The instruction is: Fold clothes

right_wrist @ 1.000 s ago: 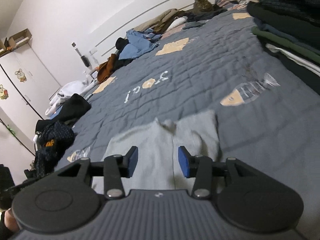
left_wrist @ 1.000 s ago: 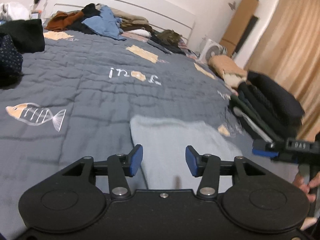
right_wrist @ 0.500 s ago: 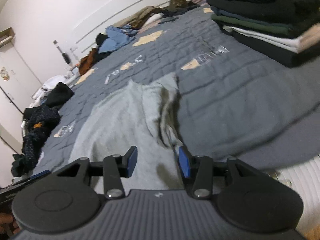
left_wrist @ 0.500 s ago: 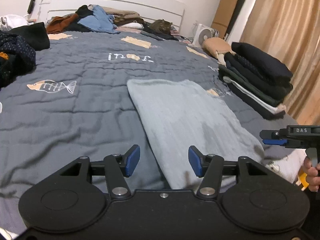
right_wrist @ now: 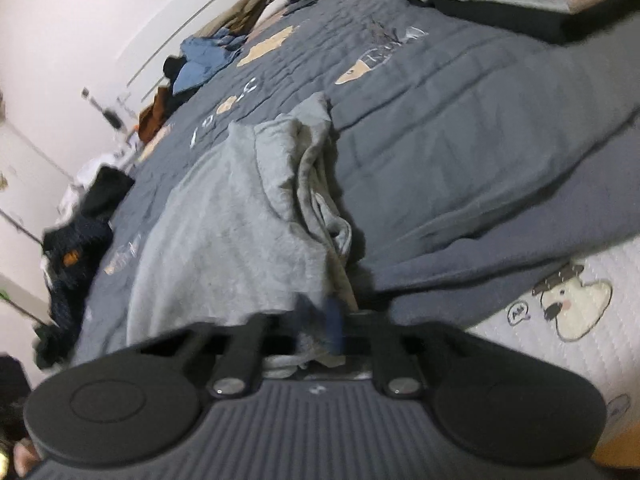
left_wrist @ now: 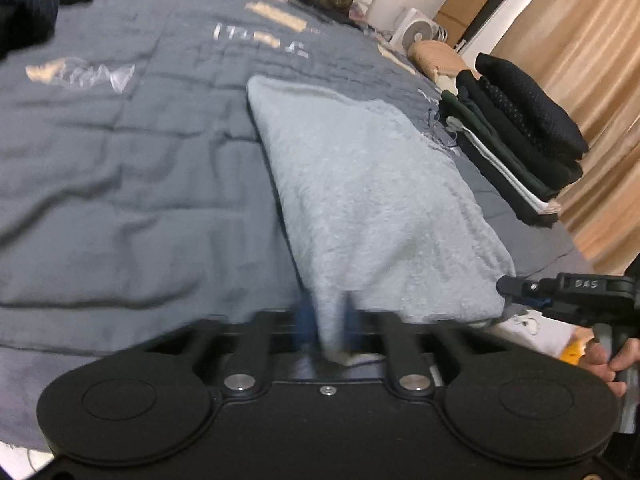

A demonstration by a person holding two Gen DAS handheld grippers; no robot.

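Observation:
A light grey garment (left_wrist: 360, 184) lies flat on the dark grey quilt (left_wrist: 120, 152), near the bed's front edge. My left gripper (left_wrist: 326, 320) is at its near left corner, jaws closing, and the blue pads pinch a fold of the cloth. In the right wrist view the same garment (right_wrist: 224, 220) shows a bunched, folded edge on its right side. My right gripper (right_wrist: 320, 320) is closing on the near end of that edge, with cloth pressed between the pads. From the left wrist view the right gripper (left_wrist: 508, 286) sits at the garment's near right corner.
A stack of folded dark clothes (left_wrist: 516, 148) stands on the bed's right side. Unfolded clothes (right_wrist: 200, 60) are piled by the headboard and a dark heap (right_wrist: 72, 248) lies at the left. A white fan (left_wrist: 416, 34) and curtains (left_wrist: 580, 60) are beyond the bed. A hand (left_wrist: 612, 360) holds the right gripper.
Both grippers came down toward the garment's near edge and went from open to closed on the cloth, left at the left corner, right at the bunched right edge.

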